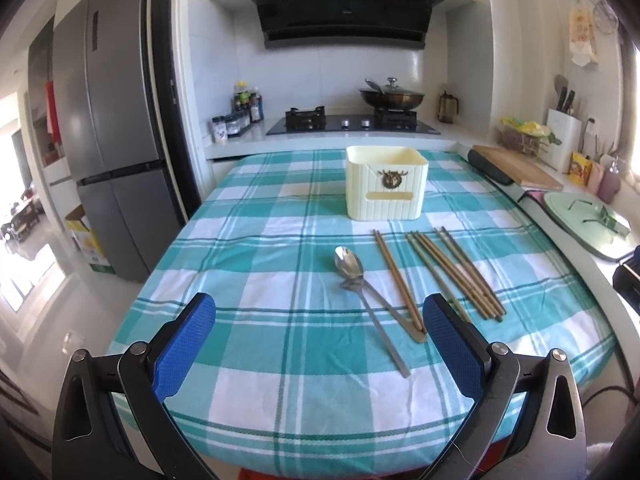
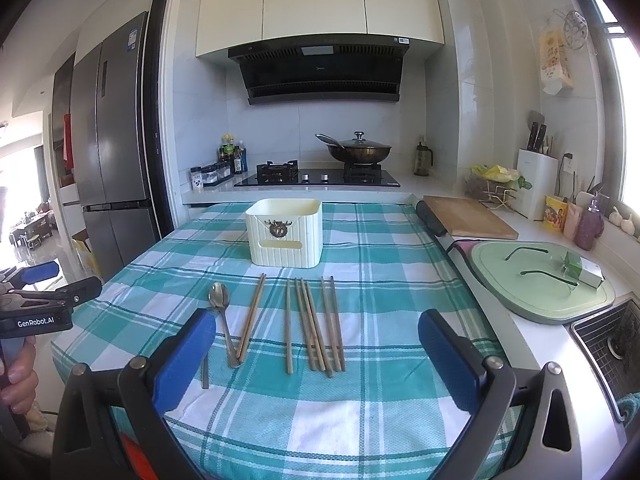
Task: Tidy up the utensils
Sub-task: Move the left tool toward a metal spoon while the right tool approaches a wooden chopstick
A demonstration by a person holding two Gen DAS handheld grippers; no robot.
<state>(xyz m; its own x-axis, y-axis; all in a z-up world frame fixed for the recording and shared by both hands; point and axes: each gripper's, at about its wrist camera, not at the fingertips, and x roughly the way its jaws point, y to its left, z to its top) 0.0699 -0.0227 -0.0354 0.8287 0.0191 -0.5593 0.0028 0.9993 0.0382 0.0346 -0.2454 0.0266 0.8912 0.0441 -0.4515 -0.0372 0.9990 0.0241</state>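
Right wrist: brown chopsticks [image 2: 316,322], parallel

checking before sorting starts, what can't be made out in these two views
- Inside of the cream holder: its front wall hides the bottom in both views.
- Spoons: in the right wrist view the right gripper's finger covers part of the handles.
- Chopsticks: overlapping, exact count unclear.
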